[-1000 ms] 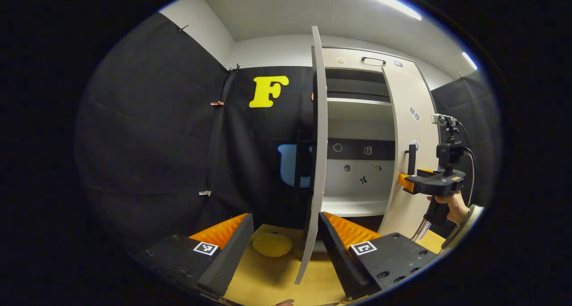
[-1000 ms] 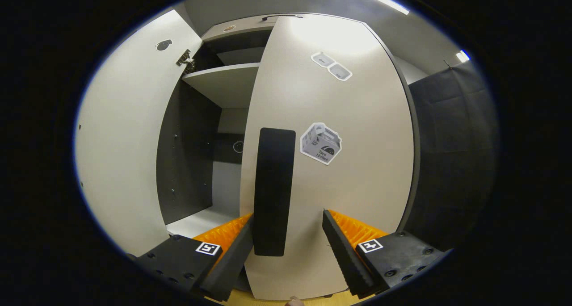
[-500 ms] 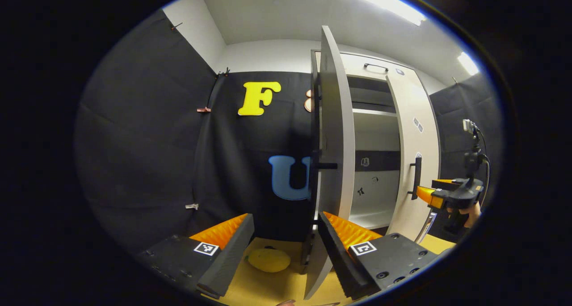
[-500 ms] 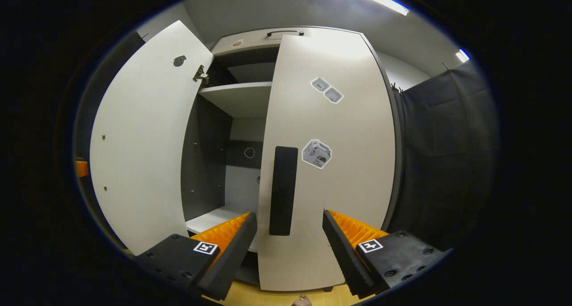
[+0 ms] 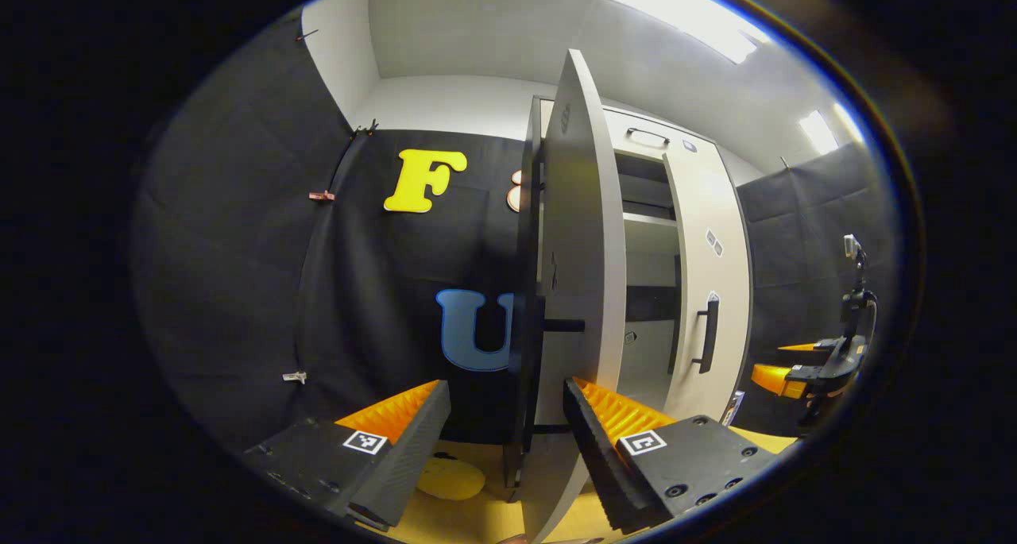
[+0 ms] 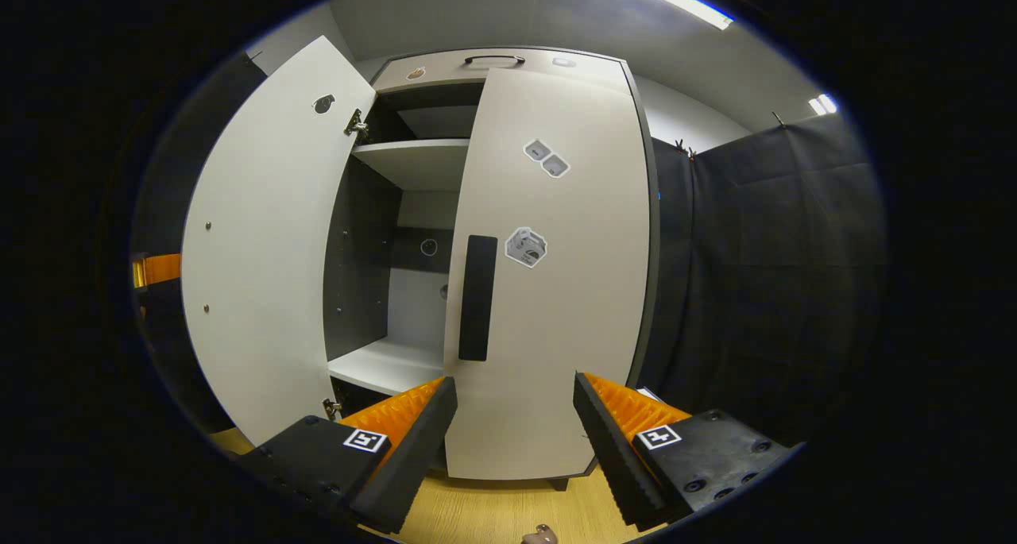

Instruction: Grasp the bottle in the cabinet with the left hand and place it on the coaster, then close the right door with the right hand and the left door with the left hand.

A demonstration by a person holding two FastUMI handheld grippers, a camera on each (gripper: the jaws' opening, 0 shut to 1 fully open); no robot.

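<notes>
The cabinet's right door [image 6: 568,306] looks shut or nearly shut against the frame, its dark handle [image 6: 477,298] upright. My right gripper [image 6: 510,437] hangs open a short way in front of it and holds nothing. The left door [image 6: 262,242] stands open. In the left gripper view this left door [image 5: 578,234] is seen at a grazing angle, its handle [image 5: 564,326] jutting out. My left gripper [image 5: 502,441] is open, and the door's lower part rises close to its right-hand finger [image 5: 604,425]. A yellow coaster [image 5: 450,478] lies on the wooden table below.
The cabinet's shelves [image 6: 389,365] show through the gap beside the left door. Black cloth walls stand behind and to both sides. The wooden tabletop [image 6: 493,512] runs in front of the cabinet. The right gripper [image 5: 783,373] shows at the far right of the left gripper view.
The right door has swung shut and my right gripper has backed away from its handle. My left gripper has moved left around the left door's outer side, and that door now shows more of its face.
</notes>
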